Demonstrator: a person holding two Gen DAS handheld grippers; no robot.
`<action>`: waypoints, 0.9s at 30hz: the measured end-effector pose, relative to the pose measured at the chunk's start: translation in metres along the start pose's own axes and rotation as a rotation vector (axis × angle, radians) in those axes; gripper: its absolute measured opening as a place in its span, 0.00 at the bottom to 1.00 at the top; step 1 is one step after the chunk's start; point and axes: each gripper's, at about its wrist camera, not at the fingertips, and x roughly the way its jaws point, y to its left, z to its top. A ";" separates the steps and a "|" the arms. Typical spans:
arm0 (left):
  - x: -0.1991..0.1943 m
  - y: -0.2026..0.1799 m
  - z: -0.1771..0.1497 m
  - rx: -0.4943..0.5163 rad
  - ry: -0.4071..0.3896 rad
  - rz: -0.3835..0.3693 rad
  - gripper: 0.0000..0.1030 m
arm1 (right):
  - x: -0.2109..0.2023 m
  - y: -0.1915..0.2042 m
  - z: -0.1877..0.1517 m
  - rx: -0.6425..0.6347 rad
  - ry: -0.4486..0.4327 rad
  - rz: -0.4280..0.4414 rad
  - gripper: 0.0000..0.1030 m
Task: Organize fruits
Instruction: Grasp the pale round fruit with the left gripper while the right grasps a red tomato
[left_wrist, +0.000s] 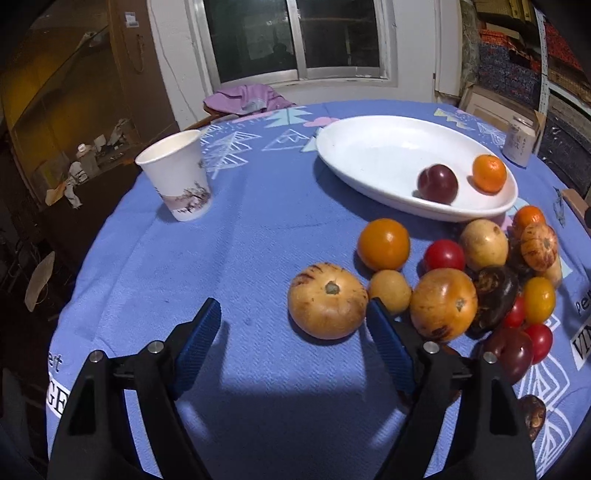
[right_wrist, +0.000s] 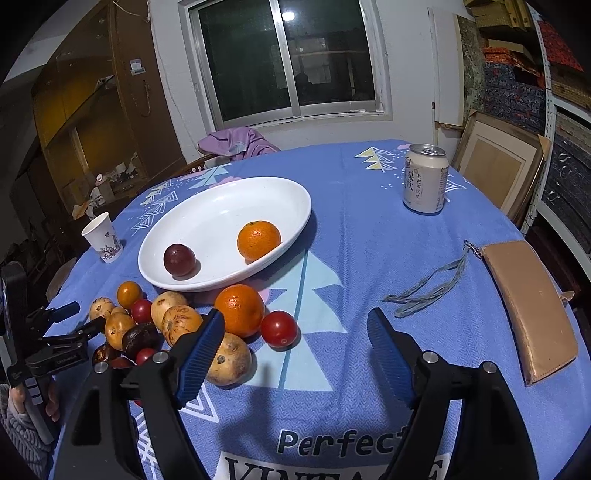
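Note:
A white oval plate (left_wrist: 369, 147) (right_wrist: 221, 206) holds a dark plum (left_wrist: 437, 183) (right_wrist: 179, 259) and a small orange (left_wrist: 489, 173) (right_wrist: 258, 240). In front of it a pile of fruit lies on the blue cloth. My left gripper (left_wrist: 292, 304) is open, and a tan striped fruit (left_wrist: 327, 301) sits just ahead, near its right finger. My right gripper (right_wrist: 295, 315) is also open with nothing between its pads. A red tomato (right_wrist: 279, 328) and a large orange (right_wrist: 239, 310) lie just ahead of it, and a tan fruit (right_wrist: 229, 360) lies beside its left finger.
A paper cup (left_wrist: 177, 177) (right_wrist: 103, 238) stands at the left and a drink can (right_wrist: 424, 179) at the far right. A tan wallet (right_wrist: 528, 310) with a strap (right_wrist: 428, 288) lies near the right edge. Purple cloth (right_wrist: 236, 142) hangs on a chair behind the table.

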 end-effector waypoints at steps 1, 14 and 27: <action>-0.001 0.003 0.001 -0.005 -0.010 0.016 0.79 | 0.000 0.000 0.000 0.000 0.000 -0.002 0.78; 0.017 0.008 0.009 -0.081 0.034 -0.188 0.64 | 0.016 0.010 -0.008 -0.088 0.046 -0.060 0.78; 0.020 -0.005 0.000 -0.022 0.078 -0.108 0.49 | 0.039 0.024 -0.016 -0.202 0.106 -0.113 0.60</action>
